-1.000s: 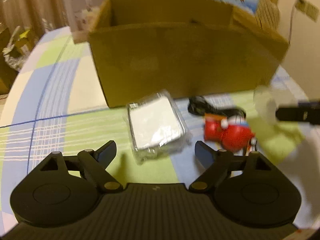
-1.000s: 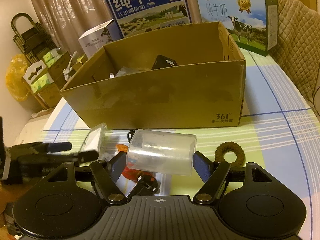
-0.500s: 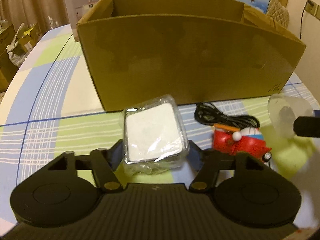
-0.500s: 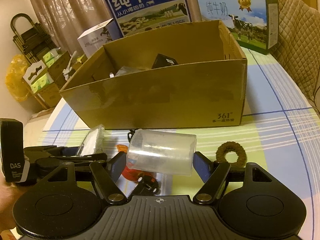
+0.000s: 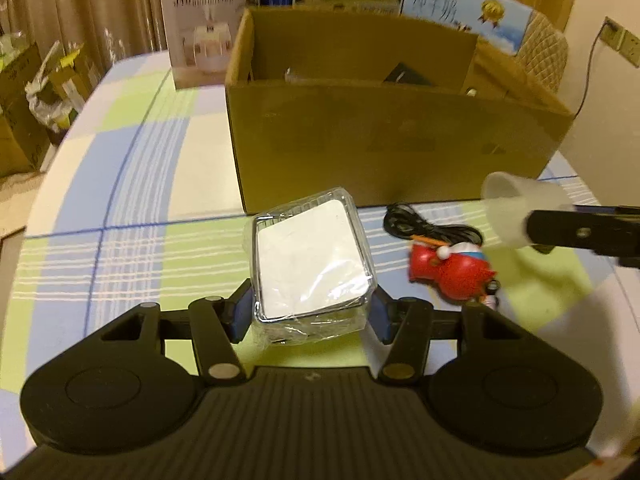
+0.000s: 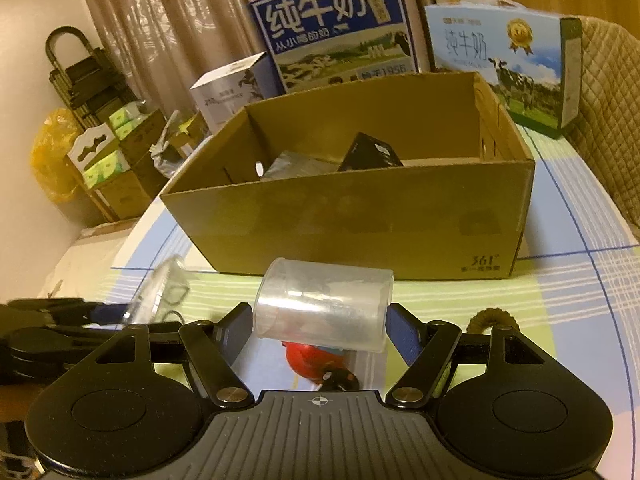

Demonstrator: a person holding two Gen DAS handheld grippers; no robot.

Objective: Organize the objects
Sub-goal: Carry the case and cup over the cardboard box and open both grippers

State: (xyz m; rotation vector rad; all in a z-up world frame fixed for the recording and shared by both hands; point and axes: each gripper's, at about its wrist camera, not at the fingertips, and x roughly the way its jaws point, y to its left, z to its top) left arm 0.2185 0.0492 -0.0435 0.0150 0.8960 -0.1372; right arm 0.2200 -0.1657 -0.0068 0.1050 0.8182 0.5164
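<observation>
Two close wrist views, angled down, both facing the cardboard box [image 5: 384, 140].

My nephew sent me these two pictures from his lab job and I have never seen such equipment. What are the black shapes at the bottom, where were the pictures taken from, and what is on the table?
No robot here: a person holds a two-finger gripper in each hand, and a wide-angle camera on each looks along its fingers. The black shapes are the grippers' own bodies.

In the left view, the left gripper is closing on a plastic-wrapped white packet, lifted clear of the checked tablecloth. In the right view, the right gripper holds a clear plastic cup sideways by its two ends.

On the table stand an open cardboard box with a few items inside, and milk cartons behind it. In front lie a red toy figure, a coiled black cable and a brown ring.
</observation>
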